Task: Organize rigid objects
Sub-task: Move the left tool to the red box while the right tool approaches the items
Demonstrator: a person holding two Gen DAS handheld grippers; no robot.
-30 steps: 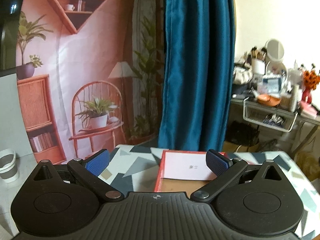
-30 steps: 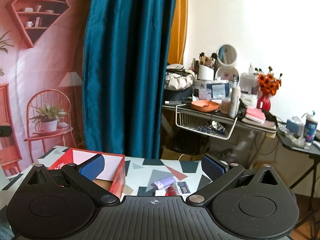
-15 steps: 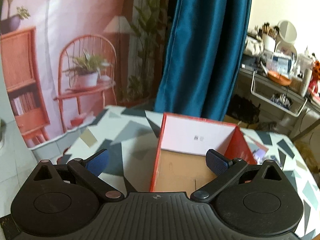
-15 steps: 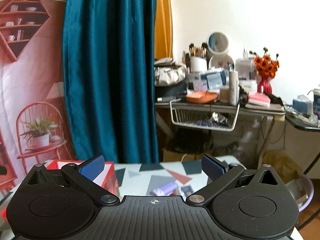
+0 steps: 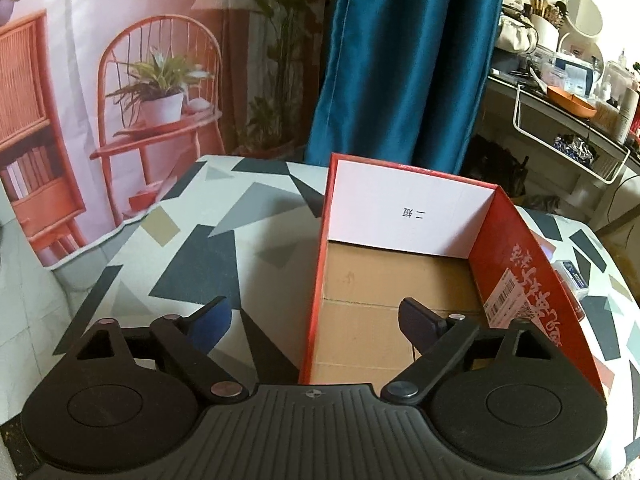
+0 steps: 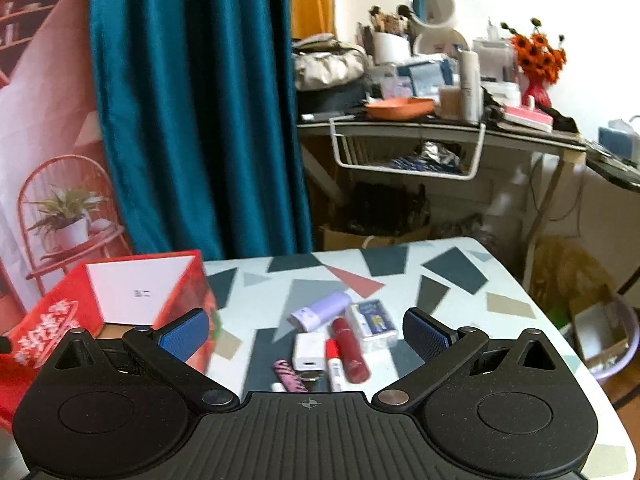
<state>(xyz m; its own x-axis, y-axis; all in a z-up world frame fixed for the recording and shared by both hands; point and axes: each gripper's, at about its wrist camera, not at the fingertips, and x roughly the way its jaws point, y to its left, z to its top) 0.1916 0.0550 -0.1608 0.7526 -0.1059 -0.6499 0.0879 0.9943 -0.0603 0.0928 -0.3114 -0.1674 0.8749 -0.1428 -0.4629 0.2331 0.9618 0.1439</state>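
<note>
An open red cardboard box (image 5: 520,280) with a bare brown floor stands on the patterned table (image 5: 192,240). My left gripper (image 5: 314,322) hangs low over the box's near left wall, one finger outside and one inside. Its jaws are closing and the pads do not touch the wall. In the right wrist view the box (image 6: 132,296) is at the left. My right gripper (image 6: 306,334) is open above a cluster of small items: a lavender tube (image 6: 320,312), a red tube (image 6: 350,350), a white charger (image 6: 309,352), a blue-and-white packet (image 6: 372,320) and a pink striped piece (image 6: 288,376).
A blue curtain (image 6: 192,120) and a printed backdrop (image 5: 120,80) hang behind the table. A cluttered dressing table (image 6: 440,128) with a wire basket stands at the back right. A lavender basin (image 6: 600,344) sits on the floor past the table's right edge.
Both grippers have sunk and tipped down toward the table. The left one now straddles the box's left wall with narrower jaws. The small items have come into view between the right fingers.
</note>
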